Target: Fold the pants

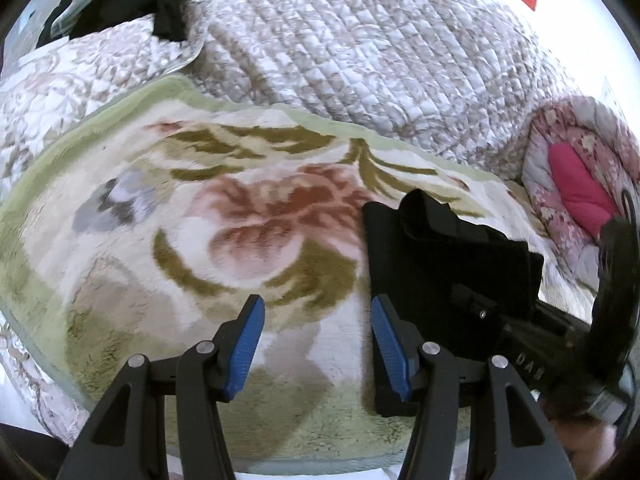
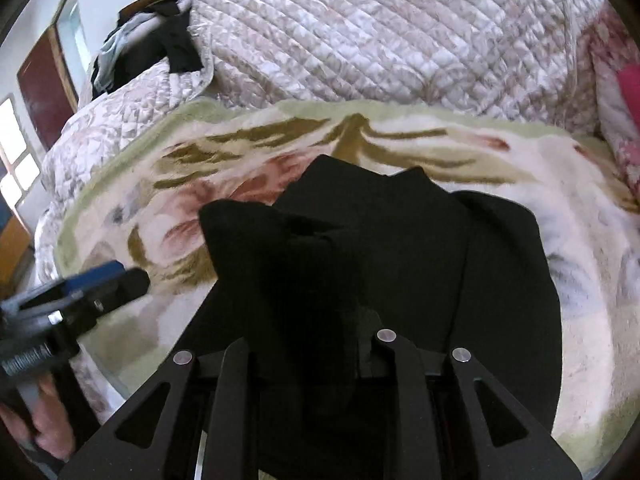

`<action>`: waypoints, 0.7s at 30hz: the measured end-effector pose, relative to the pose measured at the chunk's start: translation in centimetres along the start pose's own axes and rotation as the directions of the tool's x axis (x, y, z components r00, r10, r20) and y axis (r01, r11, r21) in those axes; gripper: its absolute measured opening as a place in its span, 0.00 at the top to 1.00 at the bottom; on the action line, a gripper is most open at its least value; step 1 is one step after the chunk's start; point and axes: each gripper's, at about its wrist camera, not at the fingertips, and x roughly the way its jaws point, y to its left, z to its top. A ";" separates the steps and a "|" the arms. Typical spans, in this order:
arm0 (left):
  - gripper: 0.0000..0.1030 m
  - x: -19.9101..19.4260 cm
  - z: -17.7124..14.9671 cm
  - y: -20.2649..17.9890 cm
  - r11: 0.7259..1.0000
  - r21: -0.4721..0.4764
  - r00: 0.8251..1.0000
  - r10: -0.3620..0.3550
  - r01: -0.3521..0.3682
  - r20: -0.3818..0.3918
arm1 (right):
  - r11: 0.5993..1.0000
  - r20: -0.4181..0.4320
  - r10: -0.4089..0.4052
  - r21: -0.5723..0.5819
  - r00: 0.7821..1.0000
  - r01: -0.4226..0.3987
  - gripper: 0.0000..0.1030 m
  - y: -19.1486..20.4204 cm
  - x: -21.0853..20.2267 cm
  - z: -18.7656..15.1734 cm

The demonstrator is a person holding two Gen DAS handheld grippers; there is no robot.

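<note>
The black pants [image 2: 400, 248] lie partly folded on a floral fleece blanket [image 1: 168, 208] spread over the bed, toward the blanket's right side in the left wrist view and well short of its green far border. In the right wrist view the right tongs [image 2: 316, 320] are closed on a bunched fold of the pants: dark fabric fills the narrow gap between the 2 fingers and rises ahead of them in a raised peak, while the rest of the garment spreads flat to the right. The fingertips themselves are hidden in the cloth. The left tongs [image 1: 318, 344] stand open with nothing between their 2 blue pads [image 1: 244, 354], hovering over bare blanket just left of the pants' near edge; the right pad overlaps that edge in the picture, though whether it touches cannot be told. The left tongs also show at the lower left of the right wrist view, with part of a hand [image 2: 48, 420] behind them. Beyond the blanket's far border lies a quilted bedspread [image 1: 360, 52], with dark clothing [image 1: 132, 8] heaped at its far left corner and a pink floral quilt [image 1: 580, 168] at the right.
</note>
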 end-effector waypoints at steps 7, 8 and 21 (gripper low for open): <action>0.43 -0.3 0.3 0.3 1.000 -0.028 1.000 -0.010 0.011 0.010 | 0.999 0.036 -0.017 -0.049 0.999 0.018 0.81 1.8 -1.1 1.0; 0.43 -0.4 0.4 0.3 1.000 -0.028 1.000 -0.008 0.009 0.013 | 0.998 0.032 -0.021 -0.060 0.999 0.023 0.81 2.0 -1.0 0.9; 0.43 -0.1 0.3 0.9 0.999 -0.048 1.000 0.013 -0.013 0.007 | 0.992 0.021 0.109 -0.066 0.994 -0.108 0.53 3.1 -1.6 -0.6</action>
